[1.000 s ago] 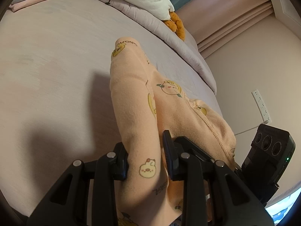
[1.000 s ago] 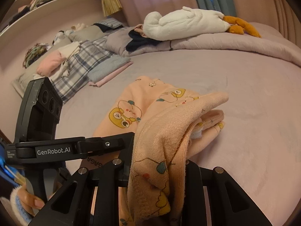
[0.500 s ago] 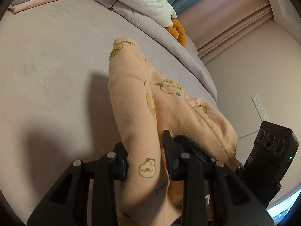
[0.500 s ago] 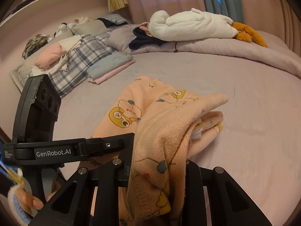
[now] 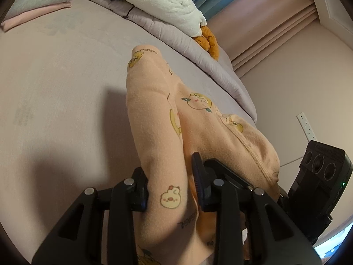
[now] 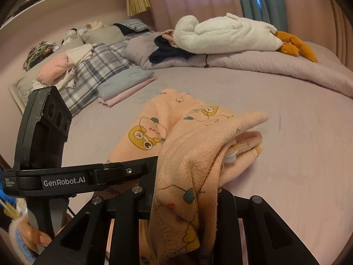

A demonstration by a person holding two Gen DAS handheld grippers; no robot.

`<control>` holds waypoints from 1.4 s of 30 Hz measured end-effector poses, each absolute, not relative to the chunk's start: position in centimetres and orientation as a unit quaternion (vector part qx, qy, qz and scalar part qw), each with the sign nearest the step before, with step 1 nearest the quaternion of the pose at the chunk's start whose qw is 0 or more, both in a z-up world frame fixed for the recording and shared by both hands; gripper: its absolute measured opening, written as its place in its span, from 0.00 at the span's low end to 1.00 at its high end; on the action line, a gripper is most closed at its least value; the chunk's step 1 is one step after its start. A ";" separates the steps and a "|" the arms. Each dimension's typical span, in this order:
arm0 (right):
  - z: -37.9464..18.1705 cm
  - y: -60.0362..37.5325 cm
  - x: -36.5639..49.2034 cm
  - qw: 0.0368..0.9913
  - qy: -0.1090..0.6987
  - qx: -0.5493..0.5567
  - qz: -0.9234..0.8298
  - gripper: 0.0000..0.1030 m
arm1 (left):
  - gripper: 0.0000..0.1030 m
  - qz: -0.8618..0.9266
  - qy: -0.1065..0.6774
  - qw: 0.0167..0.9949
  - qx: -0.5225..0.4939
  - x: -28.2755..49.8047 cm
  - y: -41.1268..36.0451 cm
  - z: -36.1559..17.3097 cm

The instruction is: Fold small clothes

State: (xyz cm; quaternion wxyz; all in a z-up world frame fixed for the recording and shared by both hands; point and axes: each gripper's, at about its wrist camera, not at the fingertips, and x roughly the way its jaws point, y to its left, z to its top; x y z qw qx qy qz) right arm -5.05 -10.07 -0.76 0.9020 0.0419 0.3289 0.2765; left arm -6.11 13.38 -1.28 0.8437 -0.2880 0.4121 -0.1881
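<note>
A small peach garment (image 5: pixel 154 110) printed with yellow cartoon animals hangs lifted over the mauve bed (image 5: pixel 55 88), its far end drooping toward the sheet. My left gripper (image 5: pixel 169 187) is shut on one bunched edge, and the cloth fills the gap between its black fingers (image 5: pixel 141 190). In the right wrist view the same garment (image 6: pixel 198 132) is partly doubled over, with its lower part resting on the bed (image 6: pixel 297 154). My right gripper (image 6: pixel 185 198) is shut on a thick gathered hem with visible stitching. The two grippers hold the cloth close side by side.
Folded grey and pink clothes (image 6: pixel 125 86) lie at the left of the bed, beside a plaid heap (image 6: pixel 88 75). A white plush with orange feet (image 6: pixel 227 35) lies on the rolled duvet (image 6: pixel 264 66) at the back. A hand (image 6: pixel 33 234) grips the left tool's handle. A wall socket (image 5: pixel 306 127) is at the right.
Both grippers keep their hold on the garment. My left gripper has slid level across the bed with the cloth, so the plush and the folded pile show more. The right view barely shifts.
</note>
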 end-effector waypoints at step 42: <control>-0.7 -12.5 5.9 0.906 0.291 0.099 0.292 0.27 | 0.29 -0.172 0.405 0.877 -0.192 6.3 12.3 -0.3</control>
